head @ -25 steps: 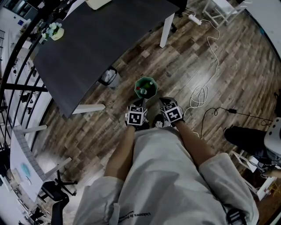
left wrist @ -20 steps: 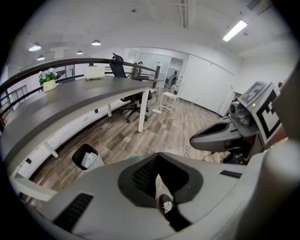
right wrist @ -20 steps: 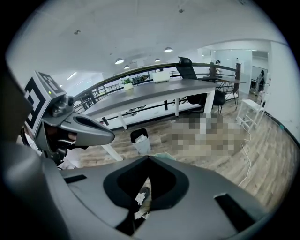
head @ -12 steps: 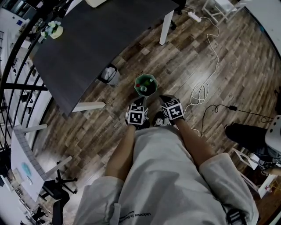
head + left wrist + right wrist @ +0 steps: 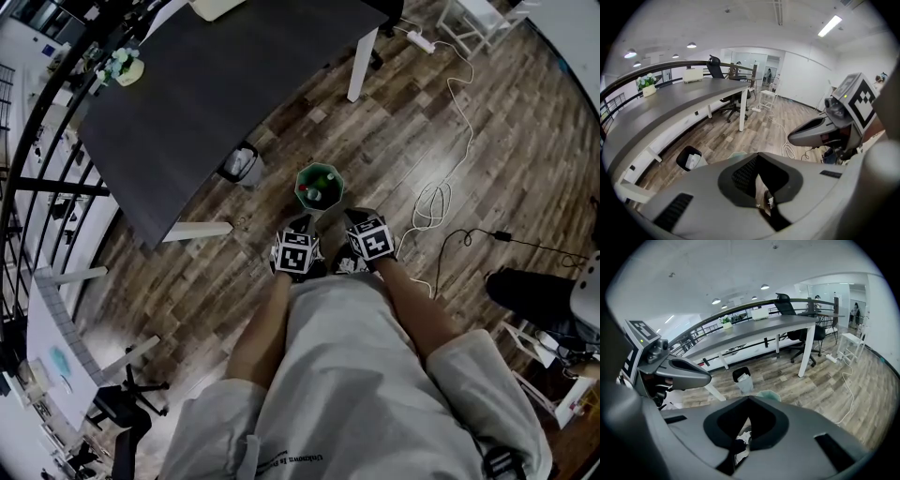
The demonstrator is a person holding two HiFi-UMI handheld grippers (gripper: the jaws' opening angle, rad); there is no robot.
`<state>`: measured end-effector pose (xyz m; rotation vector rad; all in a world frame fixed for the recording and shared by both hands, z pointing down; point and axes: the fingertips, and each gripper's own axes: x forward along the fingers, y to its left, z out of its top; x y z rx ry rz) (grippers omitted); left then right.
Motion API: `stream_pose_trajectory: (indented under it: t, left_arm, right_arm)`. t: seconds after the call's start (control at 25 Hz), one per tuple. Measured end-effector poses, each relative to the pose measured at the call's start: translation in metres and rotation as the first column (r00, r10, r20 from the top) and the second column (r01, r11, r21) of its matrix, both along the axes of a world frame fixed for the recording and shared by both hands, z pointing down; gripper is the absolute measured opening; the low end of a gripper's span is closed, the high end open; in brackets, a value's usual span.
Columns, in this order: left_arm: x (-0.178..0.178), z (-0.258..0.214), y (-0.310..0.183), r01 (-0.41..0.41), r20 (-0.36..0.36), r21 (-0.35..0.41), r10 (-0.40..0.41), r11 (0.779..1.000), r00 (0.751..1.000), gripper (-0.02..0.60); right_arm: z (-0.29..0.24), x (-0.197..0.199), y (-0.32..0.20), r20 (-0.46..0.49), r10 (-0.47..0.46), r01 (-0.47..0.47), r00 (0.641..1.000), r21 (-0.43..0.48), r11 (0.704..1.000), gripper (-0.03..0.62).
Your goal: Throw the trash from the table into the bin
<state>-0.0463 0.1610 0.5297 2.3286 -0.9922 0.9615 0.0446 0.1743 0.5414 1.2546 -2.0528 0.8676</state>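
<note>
The green bin (image 5: pixel 320 186) stands on the wood floor with bottles inside it, just beyond both grippers. My left gripper (image 5: pixel 301 225) and right gripper (image 5: pixel 355 217) hang side by side in front of the person's shorts, pointing down toward the bin. In the left gripper view the left gripper (image 5: pixel 759 158) has its jaws together with nothing between them. The right gripper (image 5: pixel 749 400) looks the same in its own view. The bin's pale green rim (image 5: pixel 769 394) shows just past the right jaws. The dark table (image 5: pixel 216 103) lies to the upper left.
A small black bin (image 5: pixel 241 165) with paper in it sits by the table's edge. A potted plant (image 5: pixel 123 66) and a white box (image 5: pixel 217 7) are on the table. White cables (image 5: pixel 433 199) trail over the floor at the right. A railing (image 5: pixel 37 141) runs along the left.
</note>
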Motion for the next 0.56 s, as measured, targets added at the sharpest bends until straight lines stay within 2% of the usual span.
stream_pose_trajectory:
  t: [0.16, 0.28, 0.56]
  left_arm:
    - [-0.003, 0.006, 0.008, -0.039, 0.036, -0.030, 0.040, 0.999, 0.999, 0.029]
    - [-0.002, 0.006, 0.010, -0.054, 0.038, -0.023, 0.055, 0.998, 0.998, 0.029]
    - [-0.004, -0.001, 0.007, -0.120, 0.047, 0.011, 0.120, 0.993, 0.992, 0.029]
  right_arm:
    - [0.001, 0.001, -0.002, -0.003, 0.011, -0.011, 1.000, 0.007, 1.000, 0.008]
    - [0.005, 0.009, -0.002, -0.030, 0.032, -0.032, 0.999, -0.001, 0.999, 0.008]
    - [0.009, 0.010, -0.007, -0.016, 0.085, -0.085, 0.996, -0.025, 0.996, 0.008]
